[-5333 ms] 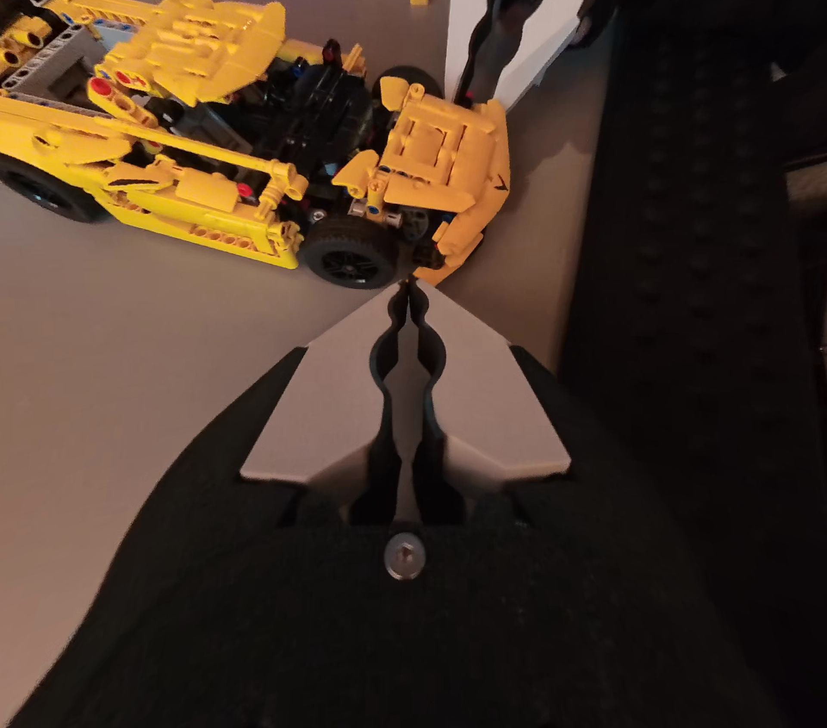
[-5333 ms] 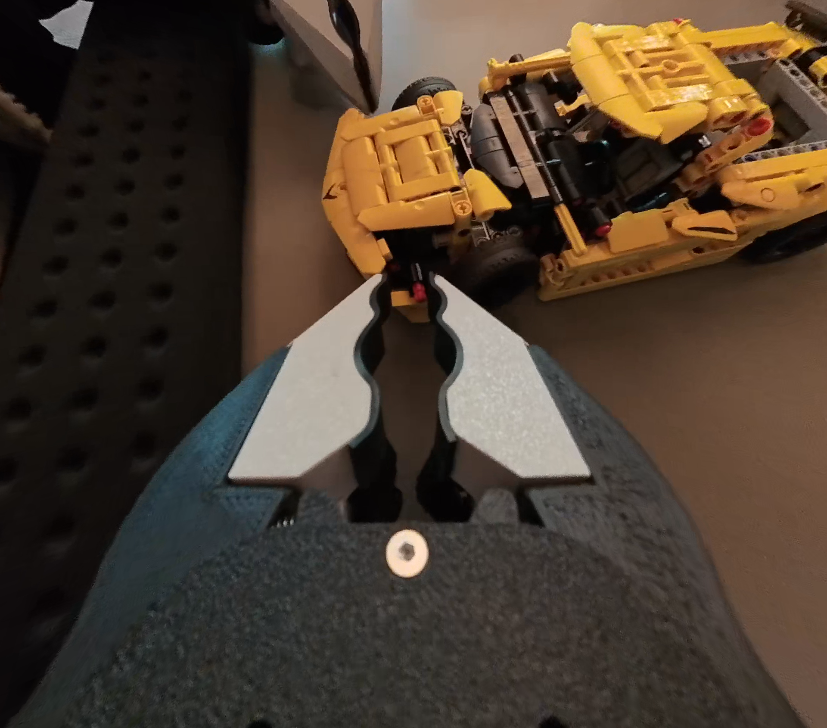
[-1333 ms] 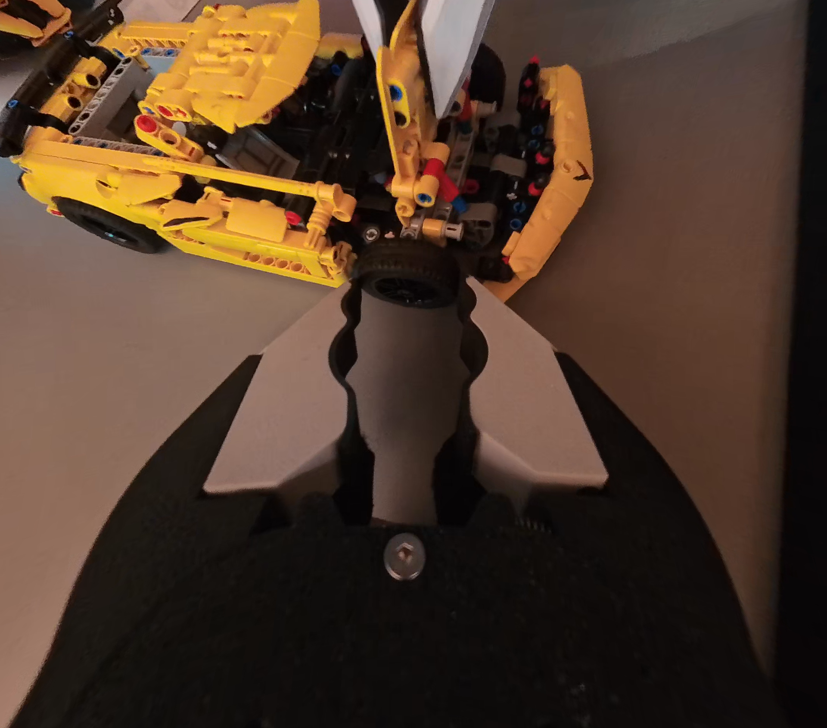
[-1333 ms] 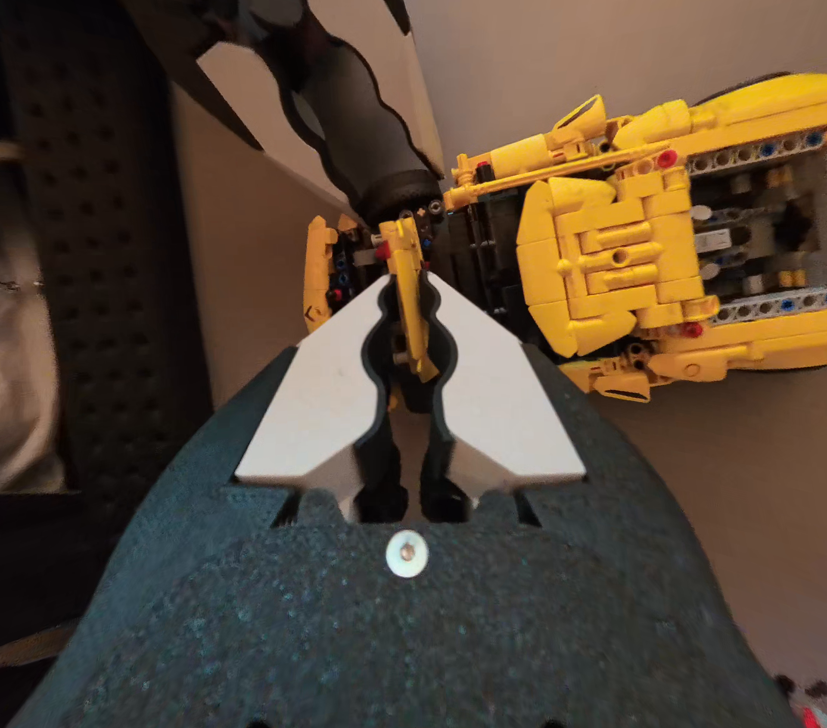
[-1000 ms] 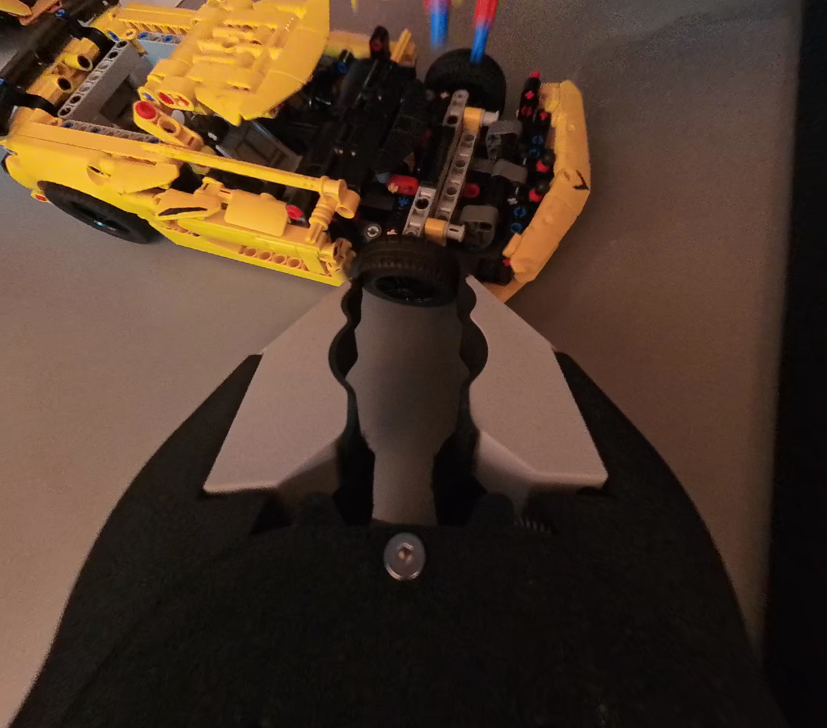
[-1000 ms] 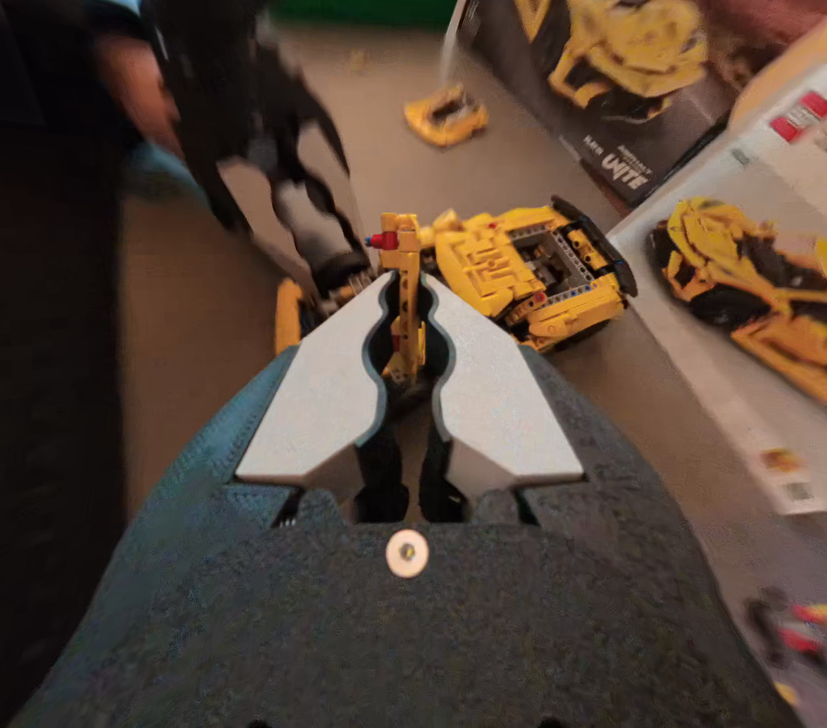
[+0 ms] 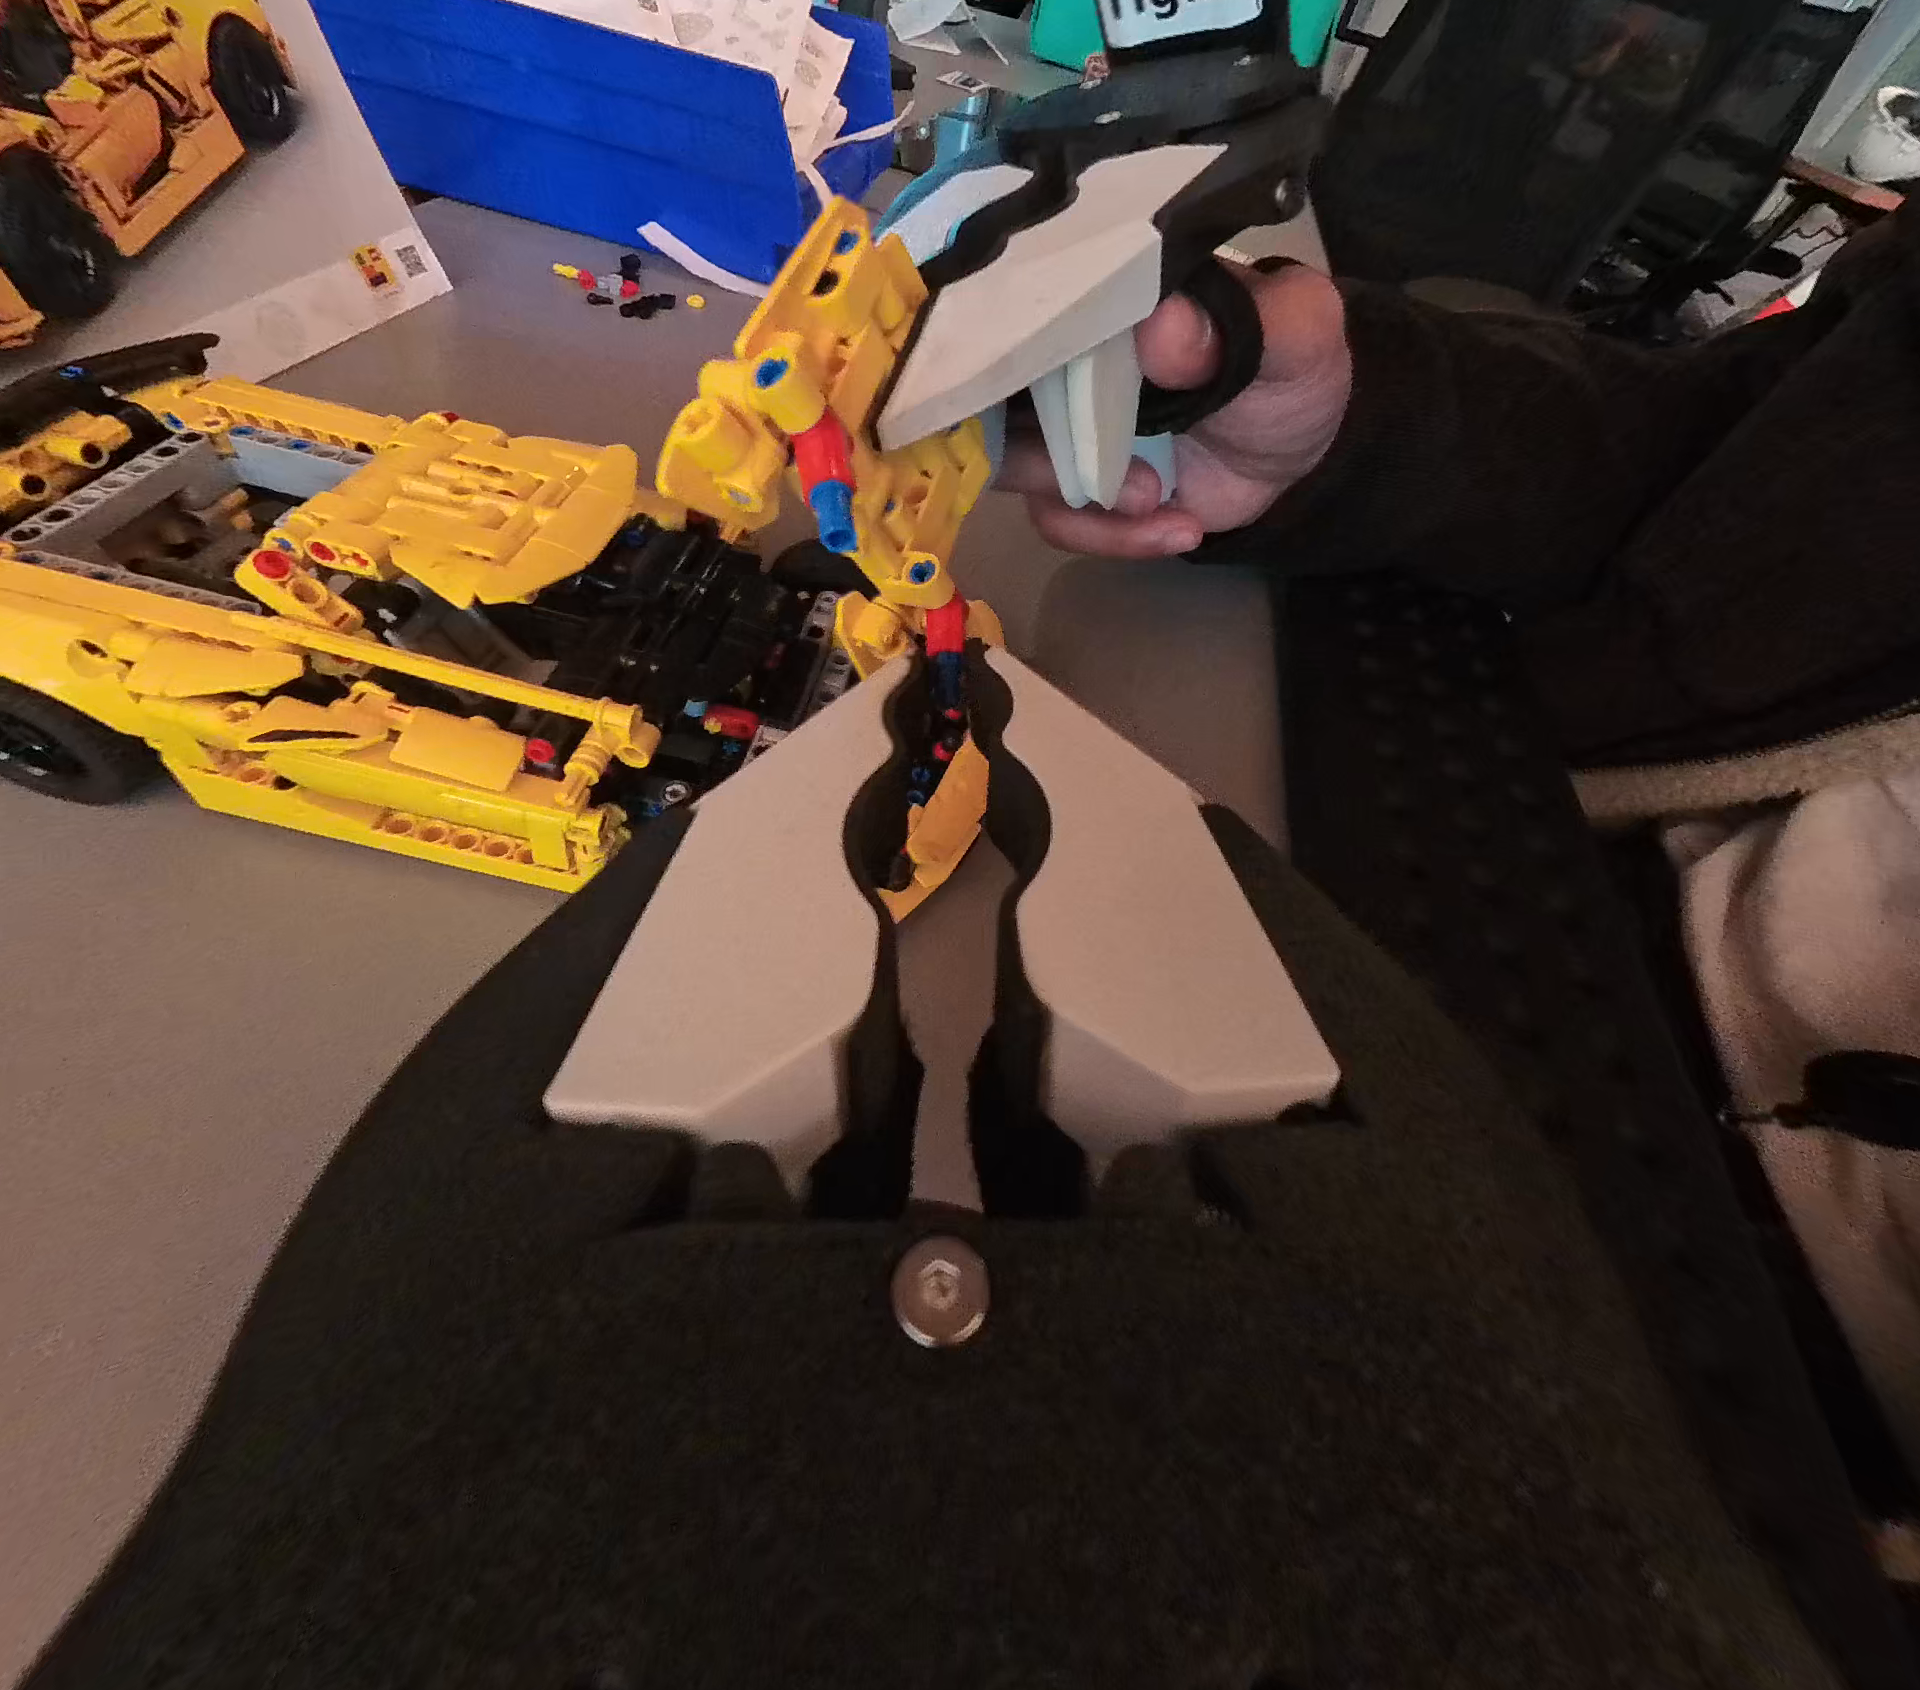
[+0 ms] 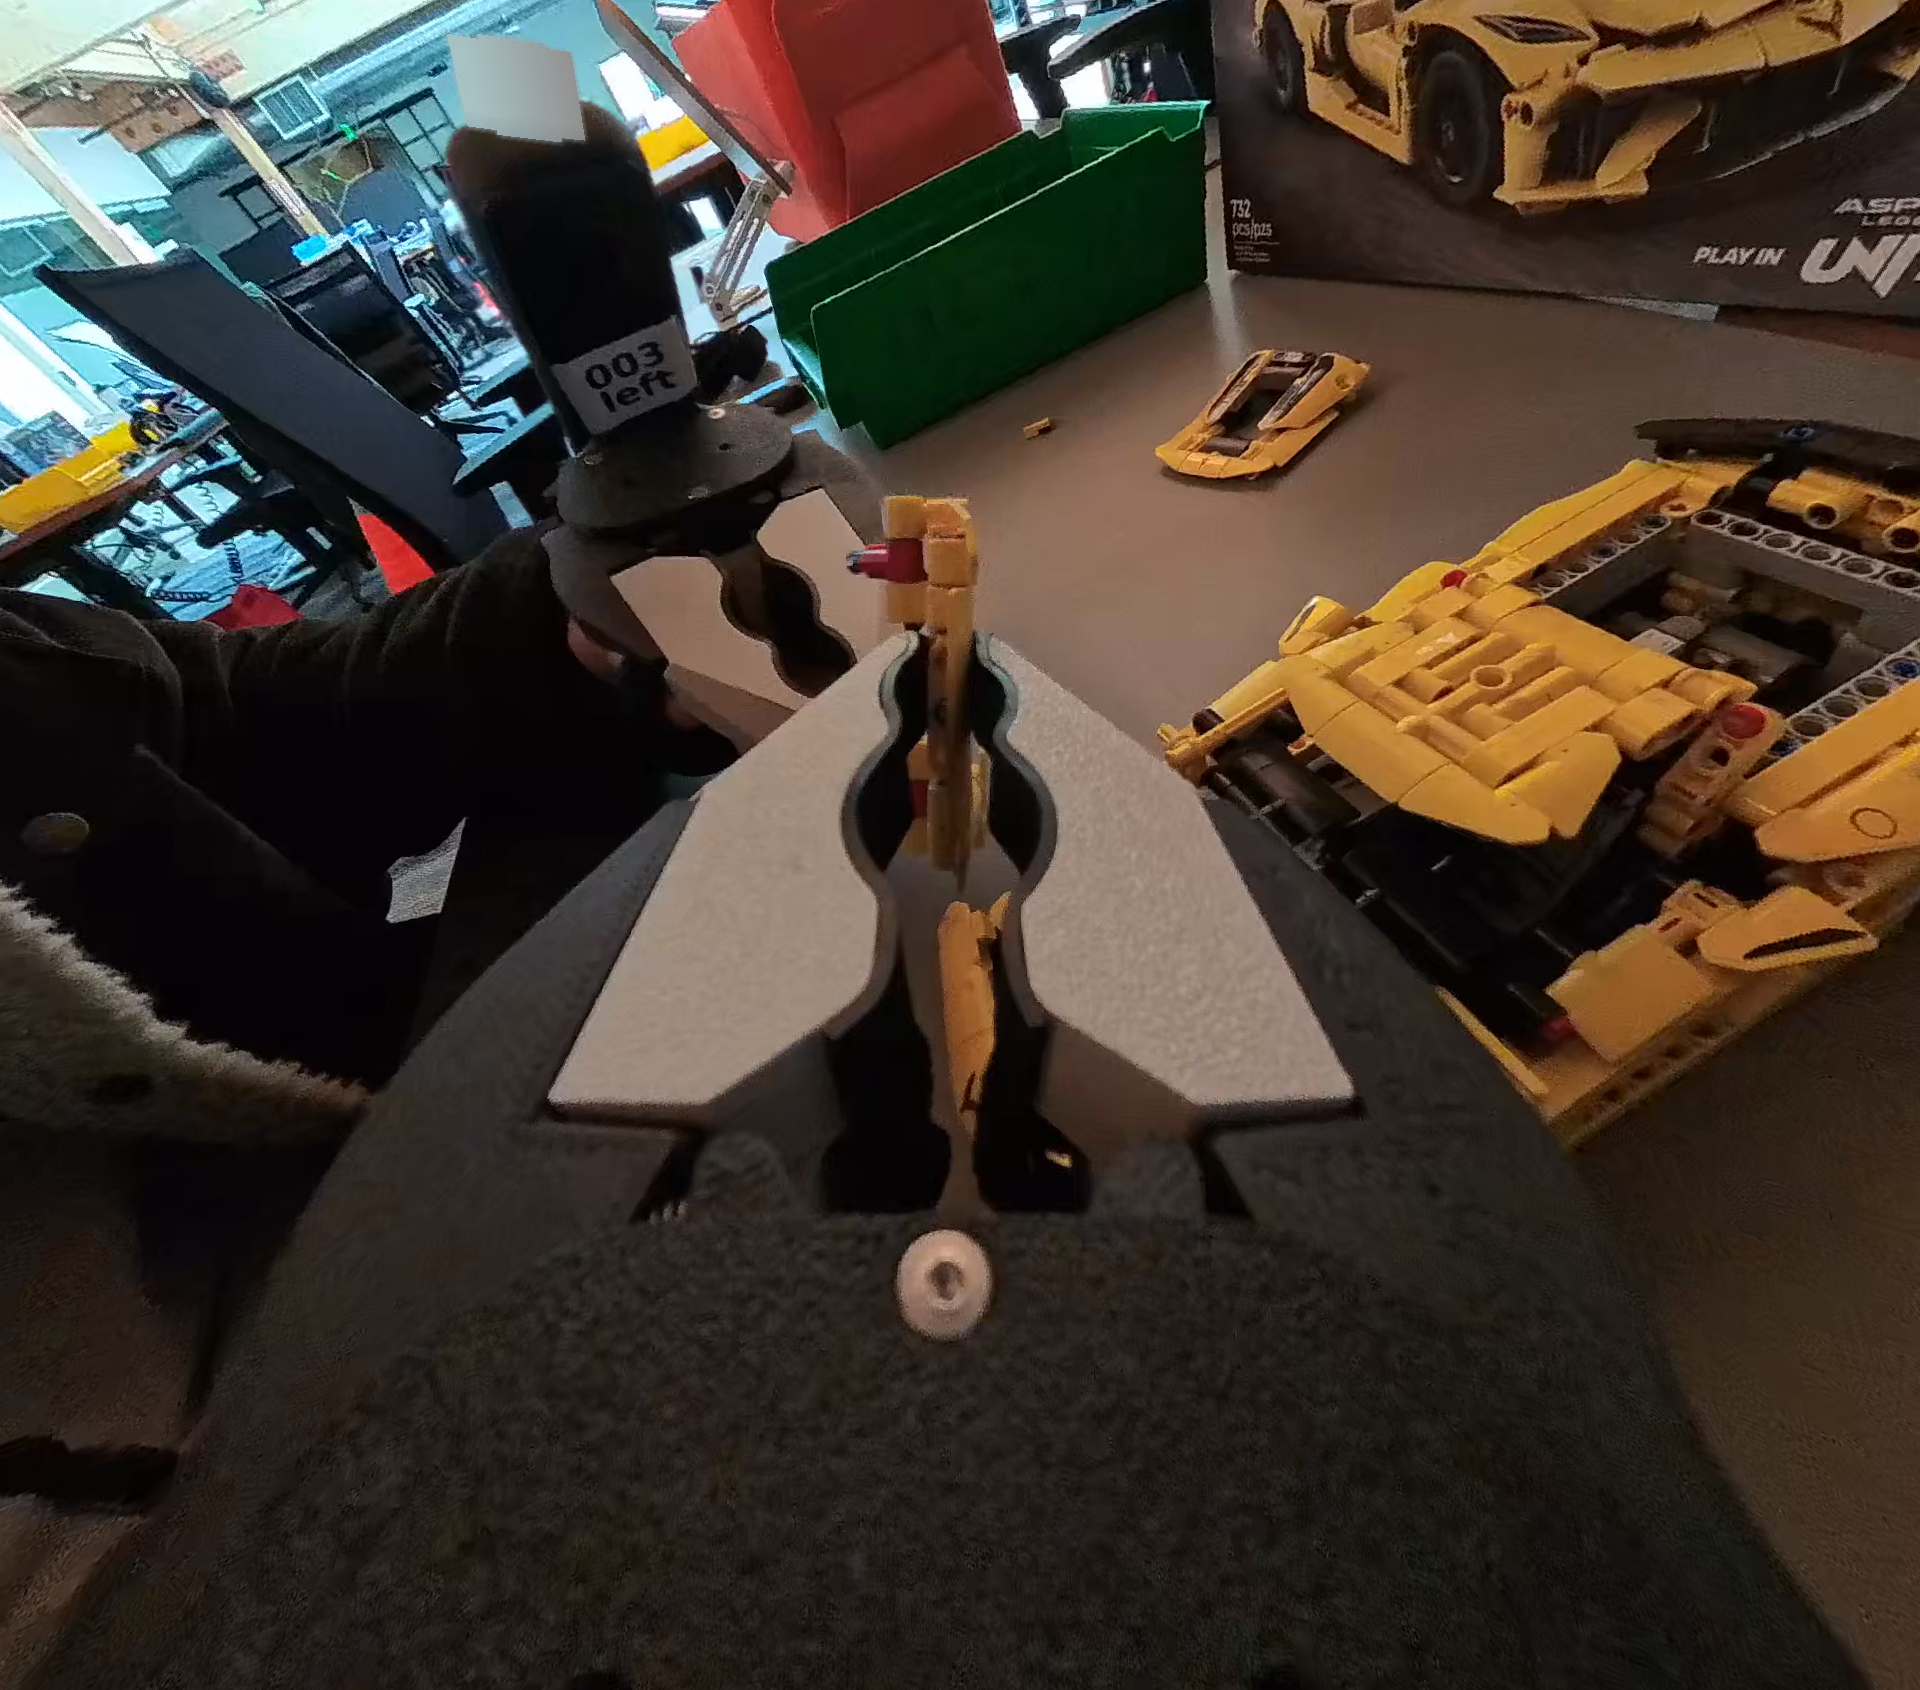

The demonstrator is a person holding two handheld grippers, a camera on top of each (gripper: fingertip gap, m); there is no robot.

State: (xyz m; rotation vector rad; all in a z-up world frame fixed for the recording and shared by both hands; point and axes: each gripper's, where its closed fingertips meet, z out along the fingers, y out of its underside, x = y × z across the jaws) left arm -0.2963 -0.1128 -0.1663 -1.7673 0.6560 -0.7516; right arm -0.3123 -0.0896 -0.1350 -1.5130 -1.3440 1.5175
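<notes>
A yellow brick-built sports car point(image 7: 416, 601) lies on the grey table, its front end bare; it also shows in the right wrist view point(image 8: 1507, 757). My right gripper point(image 8: 940, 653) is shut on the car's yellow hood panel point(image 8: 945, 705), which stands edge-on between its fingers. In the left wrist view that gripper point(image 7: 914, 393) holds the panel point(image 7: 821, 414), with its red and blue pins, in the air above the car's nose. My left gripper point(image 7: 945, 674) is closed narrowly on the car's yellow front bumper point(image 7: 940, 819).
A blue bin point(image 7: 582, 113) with paper, an instruction booklet point(image 7: 156, 82) and loose small pieces point(image 7: 623, 290) lie behind the car. In the right wrist view, the car's box point(image 8: 1558, 30), a green bin point(image 8: 987, 290), a red bag point(image 8: 873, 51) and a small yellow sub-assembly point(image 8: 1262, 414) sit at the back. Spacing between my two grippers at the tips: around 4 centimetres.
The hood panel has come off the car and my right gripper has raised it. My left gripper, open at the front wheel a second ago, has closed on the bumper.
</notes>
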